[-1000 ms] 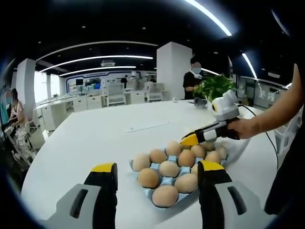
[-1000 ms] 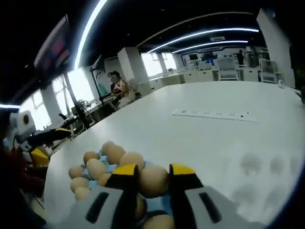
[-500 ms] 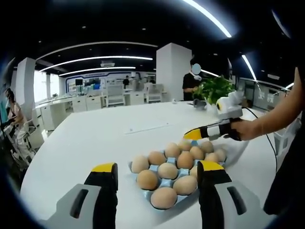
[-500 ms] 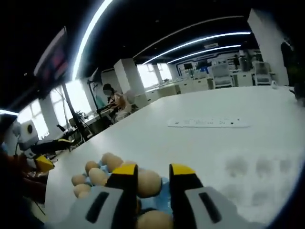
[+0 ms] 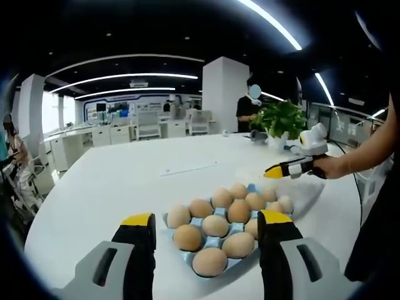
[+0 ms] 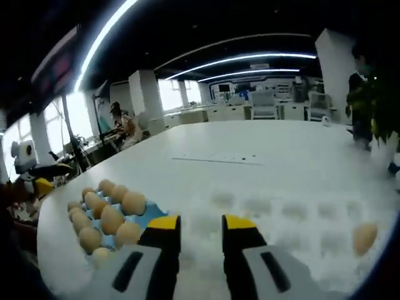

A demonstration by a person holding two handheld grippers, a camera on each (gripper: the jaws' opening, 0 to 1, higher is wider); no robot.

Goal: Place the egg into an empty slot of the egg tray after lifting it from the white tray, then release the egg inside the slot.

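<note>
Blue plastic showed between the brown eggs filling the egg tray point(image 5: 232, 250), which sat on the white desk point(image 5: 112, 187) just ahead of the left gripper point(image 5: 206, 234). That gripper's yellow-tipped black jaws stood wide apart with nothing between them, hovering on either side of the tray's near corner as the left gripper view framed it. Beyond the tray's far edge, the right gripper point(image 5: 275, 171) came in from the right of that view, held in a hand point(image 5: 331, 166) above the desk, its yellow tip pointing back toward the tray; its jaws could not be read from there. In the right gripper view the right gripper point(image 6: 201, 225) had its jaws parted and empty, poised over the near edge of the white tray point(image 6: 300, 219), whose shallow moulded hollows were faint against the desk. One egg point(image 6: 364, 237) lay in a hollow toward that tray's right edge, well apart from the jaws. The egg tray point(image 6: 150, 212) lay just beside the white tray's left edge, its eggs packed in rows with a bare blue slot or two at the corner nearest the white tray. A potted plant point(image 5: 282, 119) stood near the desk's far edge, with a person point(image 5: 247, 109) just beside it.
</note>
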